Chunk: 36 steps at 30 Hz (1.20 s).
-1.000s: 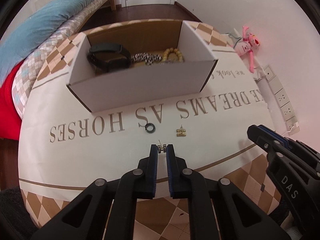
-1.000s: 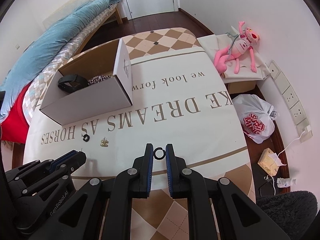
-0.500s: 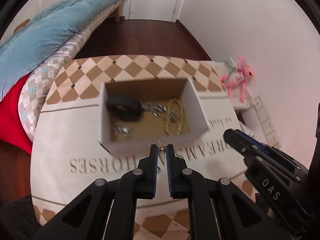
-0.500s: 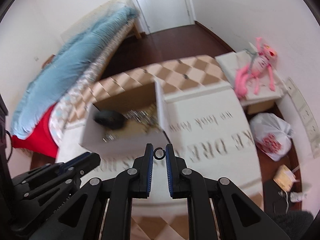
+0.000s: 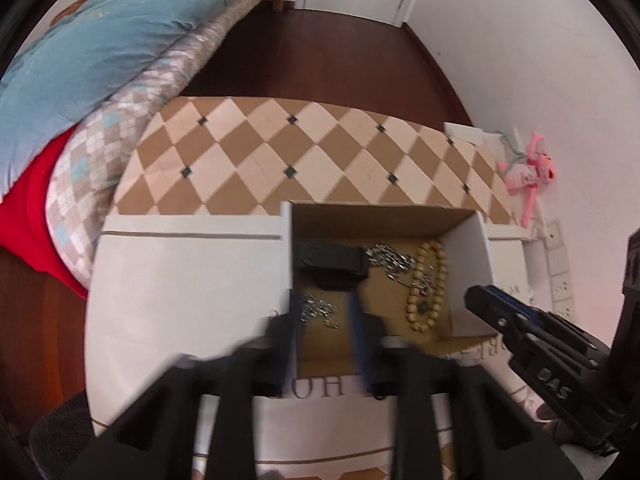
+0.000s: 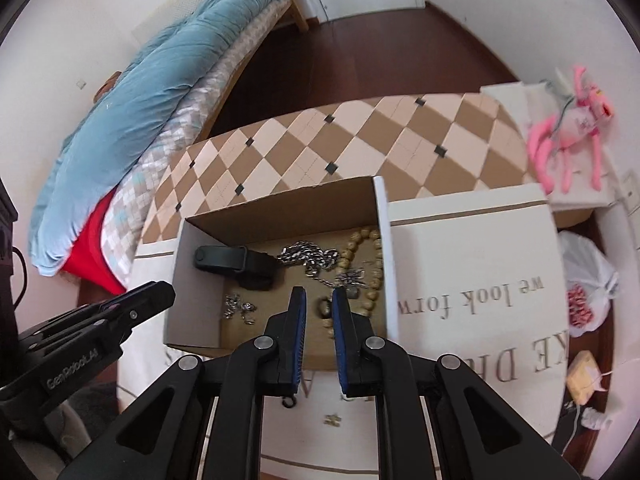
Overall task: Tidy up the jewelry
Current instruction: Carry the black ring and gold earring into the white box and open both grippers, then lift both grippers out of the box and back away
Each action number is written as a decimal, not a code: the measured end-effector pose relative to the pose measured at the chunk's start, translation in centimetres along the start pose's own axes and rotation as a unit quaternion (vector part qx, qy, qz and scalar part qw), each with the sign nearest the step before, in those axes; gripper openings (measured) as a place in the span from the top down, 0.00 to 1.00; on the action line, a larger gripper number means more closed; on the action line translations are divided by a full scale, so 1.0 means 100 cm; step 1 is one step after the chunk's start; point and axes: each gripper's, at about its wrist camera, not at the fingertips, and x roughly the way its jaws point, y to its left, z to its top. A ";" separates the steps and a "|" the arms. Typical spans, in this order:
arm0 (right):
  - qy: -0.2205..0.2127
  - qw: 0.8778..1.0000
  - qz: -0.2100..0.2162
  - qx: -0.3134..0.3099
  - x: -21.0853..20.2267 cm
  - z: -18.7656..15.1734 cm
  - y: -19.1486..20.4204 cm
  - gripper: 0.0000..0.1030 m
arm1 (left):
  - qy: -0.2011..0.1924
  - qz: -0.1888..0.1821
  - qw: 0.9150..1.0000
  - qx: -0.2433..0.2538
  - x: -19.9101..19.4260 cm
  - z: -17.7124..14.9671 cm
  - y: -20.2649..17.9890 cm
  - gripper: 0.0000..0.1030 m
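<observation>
White tablecloth (image 6: pixel 472 320) with big brown lettering fills the near ground, and on it, right under the right claw, two pieces are not yet put away: a small black ring-shaped piece (image 6: pixel 290 402) and a tiny gold charm (image 6: pixel 332 420), lying near each other.

Up to the claws now. The right gripper (image 6: pixel 319 306) hangs over the white-sided, brown-lined cardboard box (image 6: pixel 188 300), jaws a narrow gap apart, and a small dark ring (image 6: pixel 323 307) shows in that gap. It looks smaller than the gap and touches neither pad, so I read it as let go, though blur makes that uncertain. The left gripper (image 5: pixel 325 320) is smeared by motion over the box's near-left corner, jaws clearly spread, nothing between them, with little silver pieces (image 5: pixel 320 312) on the box floor below.

Risk here: the left claw sits close to the near wall, and a quick pull-back could clip the rim and shove this light box. The ring could also roll under the beads and get lost.

Inside, the box runs long from left to right. A black strap-like band (image 6: pixel 236 262) lies lengthwise along the far wall, one end pointing left. A silver chain (image 6: pixel 308 258) is heaped beside it, and a wooden bead bracelet (image 6: pixel 360 264) stretches near-to-far against the right wall.

Beyond: tan diamond-pattern cloth border (image 6: pixel 360 140), a bed with a blue duvet (image 6: pixel 160 80), and a pink plush toy (image 6: pixel 568 132).
</observation>
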 end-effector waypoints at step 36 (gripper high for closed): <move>-0.006 0.993 -0.109 -0.037 -0.009 -0.099 0.004 0.02 | -0.006 0.142 0.990 0.026 0.005 -0.105 0.027 0.00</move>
